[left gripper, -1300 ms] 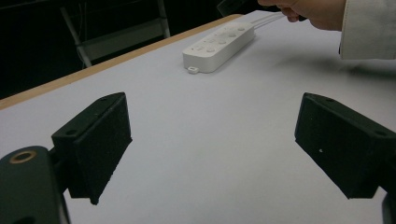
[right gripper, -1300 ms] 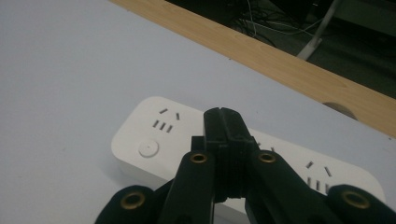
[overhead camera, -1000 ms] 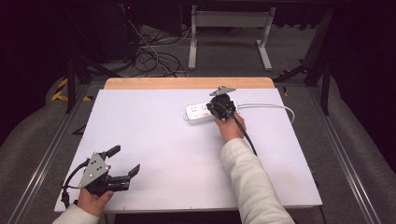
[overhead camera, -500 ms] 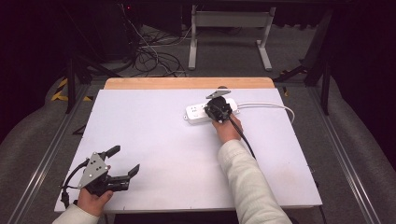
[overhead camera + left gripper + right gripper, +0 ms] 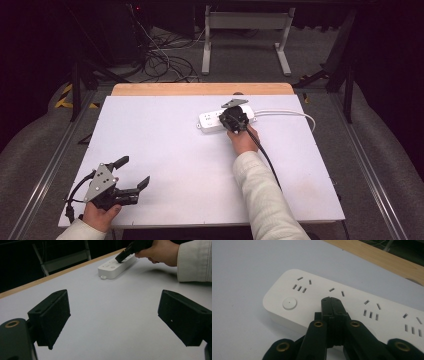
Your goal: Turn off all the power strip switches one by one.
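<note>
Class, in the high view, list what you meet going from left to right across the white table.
Left tongs → power strip → right tongs → white cable.

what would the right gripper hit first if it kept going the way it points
Probably the white power strip: the right gripper, jaws shut, points down at its top face, at or just over the second socket group, right of the round button. Contact can't be confirmed.

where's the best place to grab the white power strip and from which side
Grip the power strip across its narrow width, near the end with the round button, coming straight down from above. It lies flat on the table, long and low, so its two long sides suit the fingers. The right gripper, shut, is over its middle.
</note>
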`<move>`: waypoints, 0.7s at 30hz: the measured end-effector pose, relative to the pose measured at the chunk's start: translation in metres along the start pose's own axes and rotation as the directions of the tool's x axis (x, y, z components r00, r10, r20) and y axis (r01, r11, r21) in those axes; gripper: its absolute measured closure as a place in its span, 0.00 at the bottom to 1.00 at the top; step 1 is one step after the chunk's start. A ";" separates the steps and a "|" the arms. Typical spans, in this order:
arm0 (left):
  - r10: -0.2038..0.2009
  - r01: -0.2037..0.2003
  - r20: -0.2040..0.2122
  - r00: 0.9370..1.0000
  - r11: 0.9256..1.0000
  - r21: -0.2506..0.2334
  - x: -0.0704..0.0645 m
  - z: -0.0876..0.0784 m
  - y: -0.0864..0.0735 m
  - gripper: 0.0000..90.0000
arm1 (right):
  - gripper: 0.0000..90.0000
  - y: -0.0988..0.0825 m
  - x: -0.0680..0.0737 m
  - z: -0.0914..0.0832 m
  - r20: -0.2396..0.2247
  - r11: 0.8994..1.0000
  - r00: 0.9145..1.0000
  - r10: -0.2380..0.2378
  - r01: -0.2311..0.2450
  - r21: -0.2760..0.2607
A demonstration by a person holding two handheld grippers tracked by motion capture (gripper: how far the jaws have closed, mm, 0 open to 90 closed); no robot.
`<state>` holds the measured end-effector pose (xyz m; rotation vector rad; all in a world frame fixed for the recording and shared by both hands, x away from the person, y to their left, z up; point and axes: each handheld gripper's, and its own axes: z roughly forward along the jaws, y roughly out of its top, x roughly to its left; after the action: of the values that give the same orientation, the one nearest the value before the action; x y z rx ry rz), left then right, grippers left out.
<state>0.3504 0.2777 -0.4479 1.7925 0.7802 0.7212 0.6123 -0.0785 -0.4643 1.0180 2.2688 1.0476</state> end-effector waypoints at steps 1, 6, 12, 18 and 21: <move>0.001 -0.001 -0.001 1.000 1.000 0.000 0.000 0.000 0.000 0.12 | 1.00 0.000 0.000 0.000 0.002 1.000 1.000 -0.002 0.002 -0.004; 0.003 -0.003 -0.001 1.000 1.000 0.001 0.000 0.000 0.000 0.12 | 1.00 0.000 0.002 0.000 0.013 1.000 1.000 -0.005 0.005 0.003; 0.004 -0.004 -0.001 1.000 1.000 0.001 -0.001 0.000 0.000 0.12 | 1.00 0.000 0.003 0.000 0.020 1.000 1.000 0.000 0.000 0.002; 0.015 -0.015 -0.006 1.000 1.000 0.002 -0.001 0.000 0.001 0.12 | 1.00 -0.001 0.005 0.000 0.030 1.000 1.000 -0.008 0.009 -0.006; 0.016 -0.016 -0.006 1.000 1.000 0.000 -0.001 0.000 0.001 0.12 | 1.00 -0.003 0.004 0.000 0.024 1.000 1.000 0.002 -0.002 -0.013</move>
<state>0.3497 0.2772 -0.4473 1.7990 0.7704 0.7372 0.6088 -0.0767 -0.4666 1.0229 2.2396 1.0441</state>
